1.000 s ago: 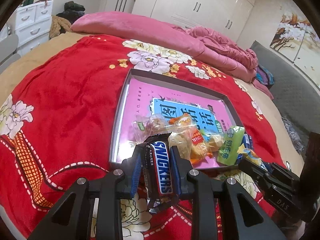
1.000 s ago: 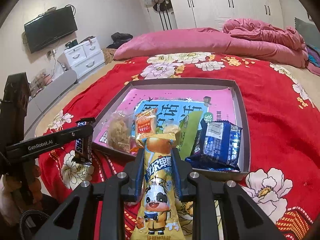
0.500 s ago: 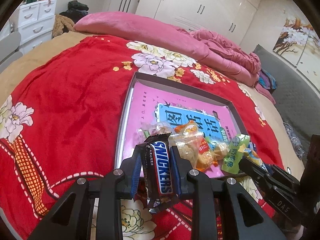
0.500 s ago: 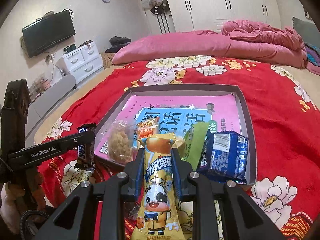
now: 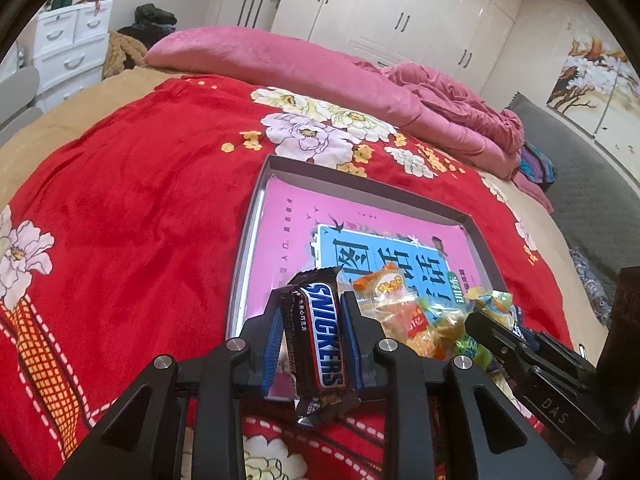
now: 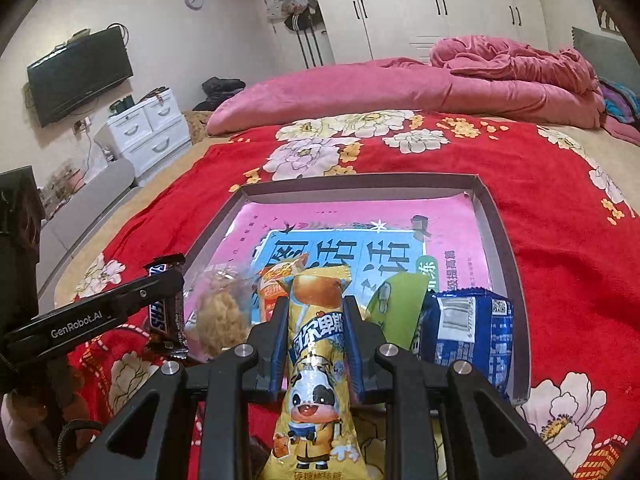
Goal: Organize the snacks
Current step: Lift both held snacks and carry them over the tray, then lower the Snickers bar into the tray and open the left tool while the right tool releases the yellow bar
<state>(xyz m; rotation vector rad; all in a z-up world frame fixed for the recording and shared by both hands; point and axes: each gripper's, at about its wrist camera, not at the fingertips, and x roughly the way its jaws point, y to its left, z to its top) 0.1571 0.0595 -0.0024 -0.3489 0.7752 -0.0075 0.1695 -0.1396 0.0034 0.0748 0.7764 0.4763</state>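
Grippers angled downward toward tray point(image 6: 496, 216): left gripper point(image 5: 313, 316) clamps Snickers bar point(image 5: 322, 340); right gripper point(image 6: 316, 320) clamps yellow candy pack point(image 6: 316, 360).

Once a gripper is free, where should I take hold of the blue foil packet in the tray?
Probably grip the blue foil packet across its puffy middle, coming from above on the side by the tray's right wall. It lies flat there with its barcode side up, and the green packet crowds its left edge.

A red flowered blanket point(image 5: 132, 208) covers the bed, bearing a shallow tray point(image 6: 502, 240).
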